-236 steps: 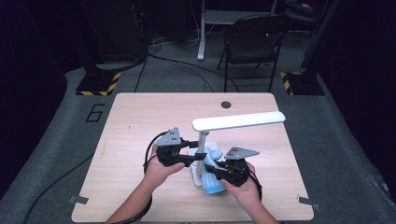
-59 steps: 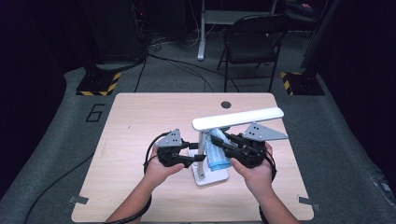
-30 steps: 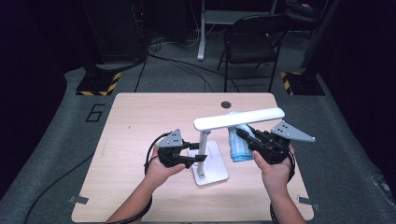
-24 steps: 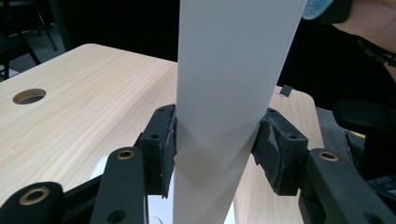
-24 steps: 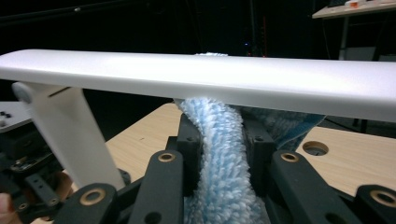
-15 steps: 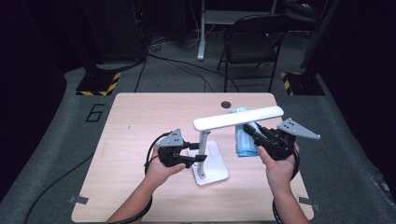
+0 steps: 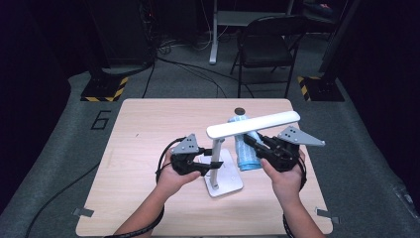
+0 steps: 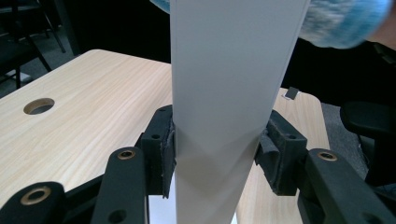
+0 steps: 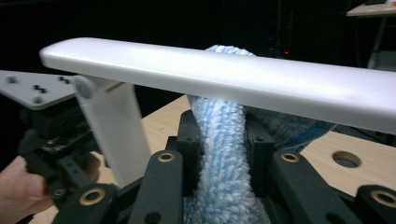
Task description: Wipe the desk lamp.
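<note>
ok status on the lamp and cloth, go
Left claw shut on lamp post. Right claw shut on blue cloth, under lamp head. Nothing in the way.

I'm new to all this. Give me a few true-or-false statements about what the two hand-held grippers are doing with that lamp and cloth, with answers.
1. The left gripper clamps the white desk lamp by its upright post. True.
2. The right gripper is open and holds nothing. False: it is shut on the blue cloth.
3. The blue cloth lies beneath the lamp's long head. True.
4. The lamp lies toppled on the wooden table. False: it stands on its flat base.
</note>
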Available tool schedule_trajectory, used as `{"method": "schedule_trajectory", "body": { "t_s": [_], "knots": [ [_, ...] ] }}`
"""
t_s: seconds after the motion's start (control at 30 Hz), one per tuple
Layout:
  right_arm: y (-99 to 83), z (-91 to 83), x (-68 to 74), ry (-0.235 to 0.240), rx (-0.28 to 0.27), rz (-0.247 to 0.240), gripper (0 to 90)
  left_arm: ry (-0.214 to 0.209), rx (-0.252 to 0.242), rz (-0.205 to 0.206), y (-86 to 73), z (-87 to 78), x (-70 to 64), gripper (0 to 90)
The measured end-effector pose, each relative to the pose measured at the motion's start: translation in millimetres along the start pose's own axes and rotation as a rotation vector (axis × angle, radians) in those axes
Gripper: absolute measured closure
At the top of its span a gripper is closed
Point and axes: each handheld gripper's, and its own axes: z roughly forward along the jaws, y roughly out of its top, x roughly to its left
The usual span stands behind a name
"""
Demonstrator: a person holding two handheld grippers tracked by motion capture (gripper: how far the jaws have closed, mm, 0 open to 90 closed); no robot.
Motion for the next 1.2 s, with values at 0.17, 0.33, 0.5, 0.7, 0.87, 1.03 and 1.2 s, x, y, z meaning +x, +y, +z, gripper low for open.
{"method": "schedule_trajectory", "body": {
  "t_s": [0.17, 0.33, 0.5, 0.7, 0.87, 1.03, 1.2],
  "knots": [
    [5.2, 9.3, 17.8, 0.071, 0.011, -0.066, 72.9, -0.004, -0.001, -0.001, -0.6, -1.6, 1.0, 52.1],
    [7.7, 13.4, 18.8, 0.106, 0.016, -0.083, 72.9, -0.021, 0.009, -0.002, -0.1, -4.4, 3.9, 52.0],
    [7.0, 11.7, 14.3, 0.114, 0.015, -0.101, 72.9, -0.033, 0.014, 0.009, -0.3, -6.4, 5.9, 52.1],
    [4.7, 4.6, 6.4, 0.135, 0.011, -0.107, 72.8, -0.078, 0.020, 0.024, -1.3, -10.7, 10.3, 52.0],
    [1.1, -3.9, -3.7, 0.160, 0.008, -0.095, 72.7, -0.099, 0.023, 0.028, -2.2, -13.6, 13.8, 51.9],
    [-2.5, -13.5, -16.6, 0.164, 0.000, -0.103, 72.7, -0.124, 0.025, 0.033, -2.8, -16.2, 17.7, 51.8],
    [-6.6, -24.4, -33.0, 0.162, -0.016, -0.108, 72.7, -0.138, 0.021, 0.027, -3.9, -17.9, 19.8, 51.8]
  ]
}}
